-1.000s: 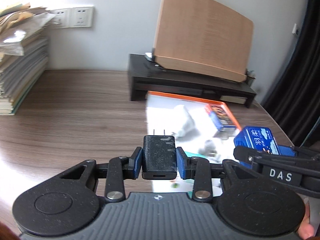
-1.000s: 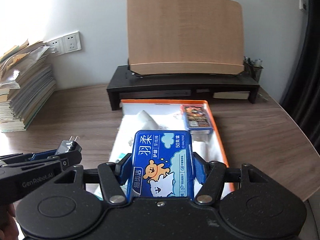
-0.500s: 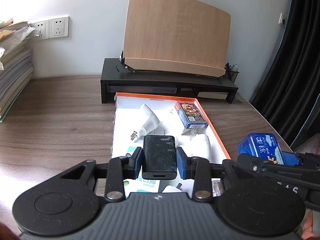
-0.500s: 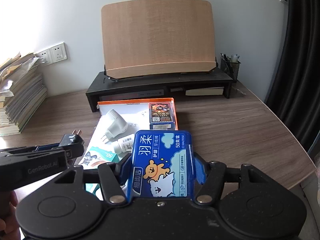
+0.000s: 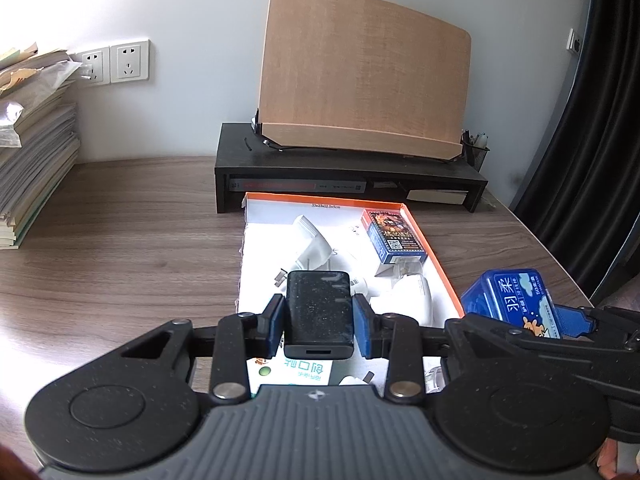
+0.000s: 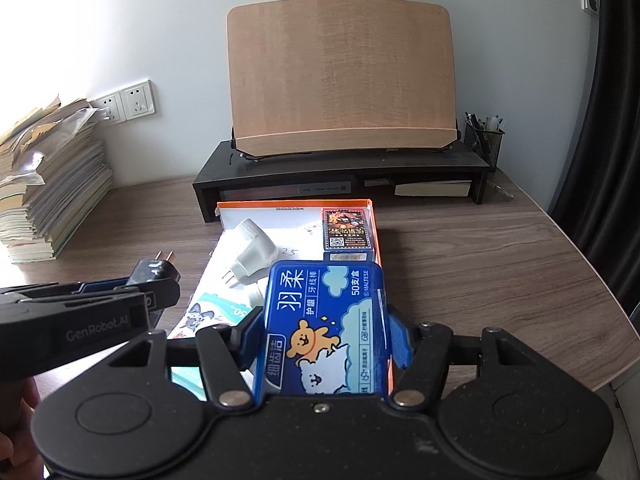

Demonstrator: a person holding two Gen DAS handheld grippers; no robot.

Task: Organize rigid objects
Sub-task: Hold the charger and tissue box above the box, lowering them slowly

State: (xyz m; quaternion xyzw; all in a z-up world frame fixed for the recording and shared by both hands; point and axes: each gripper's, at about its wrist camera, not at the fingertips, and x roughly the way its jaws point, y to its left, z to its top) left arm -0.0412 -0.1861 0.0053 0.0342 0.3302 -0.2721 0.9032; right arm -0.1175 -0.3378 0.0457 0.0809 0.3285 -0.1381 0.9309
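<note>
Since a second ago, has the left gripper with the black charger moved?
Yes. The left gripper, shut on the black charger, swung right: the orange-rimmed box now sits ahead of it, and the wall sockets came into fuller view.

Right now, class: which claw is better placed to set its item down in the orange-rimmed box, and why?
Left, probably. The left claw holds the black charger directly above the box, while the right claw's blue tin hangs over the rim.

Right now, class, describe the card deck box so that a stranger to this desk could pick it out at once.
Find the wooden desk and the shallow orange-rimmed tray in front of the black monitor riser. In the tray's far right corner lies the card deck box. Unlike the plain white chargers beside it, it is dark blue with bright artwork and a QR code.
</note>
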